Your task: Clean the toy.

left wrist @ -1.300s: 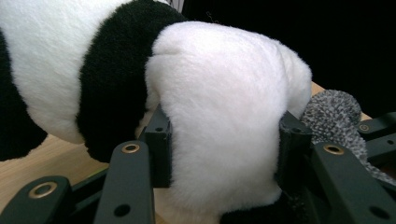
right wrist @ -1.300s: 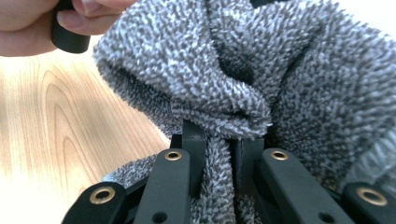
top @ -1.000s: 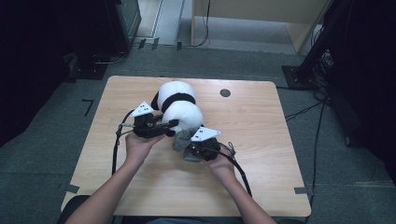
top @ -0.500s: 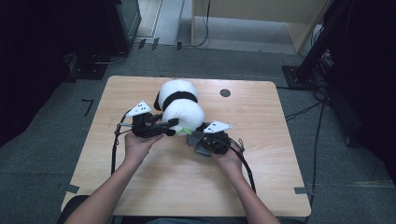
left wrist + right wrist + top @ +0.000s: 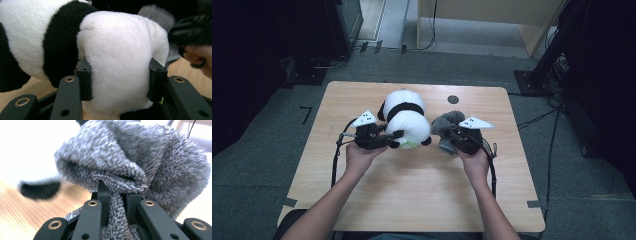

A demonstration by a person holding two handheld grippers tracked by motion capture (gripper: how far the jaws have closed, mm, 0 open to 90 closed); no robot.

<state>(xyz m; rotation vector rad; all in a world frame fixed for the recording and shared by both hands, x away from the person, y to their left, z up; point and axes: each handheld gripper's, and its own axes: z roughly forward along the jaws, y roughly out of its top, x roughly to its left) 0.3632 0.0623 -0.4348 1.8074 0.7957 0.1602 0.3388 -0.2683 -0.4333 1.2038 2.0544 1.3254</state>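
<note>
Left gripper [image 5: 393, 136], left of centre in the high view: jaws clenched on the white rounded end of the black-and-white plush panda toy [image 5: 404, 119], which lies on the light wooden desk [image 5: 412, 185] just above frame centre; in the left gripper view the pads [image 5: 84, 80] press into the white fur on both sides. Right gripper [image 5: 451, 134], right of centre: jaws pinched tight on a fold of the grey knitted fuzzy cloth [image 5: 447, 125], bunched just right of the panda.

I am working in a lab or recording room: a bare wooden table [image 5: 412, 185] on grey carpet [image 5: 257, 165], dark equipment stands [image 5: 557, 45], and cables [image 5: 542, 117] trailing across the floor.
</note>
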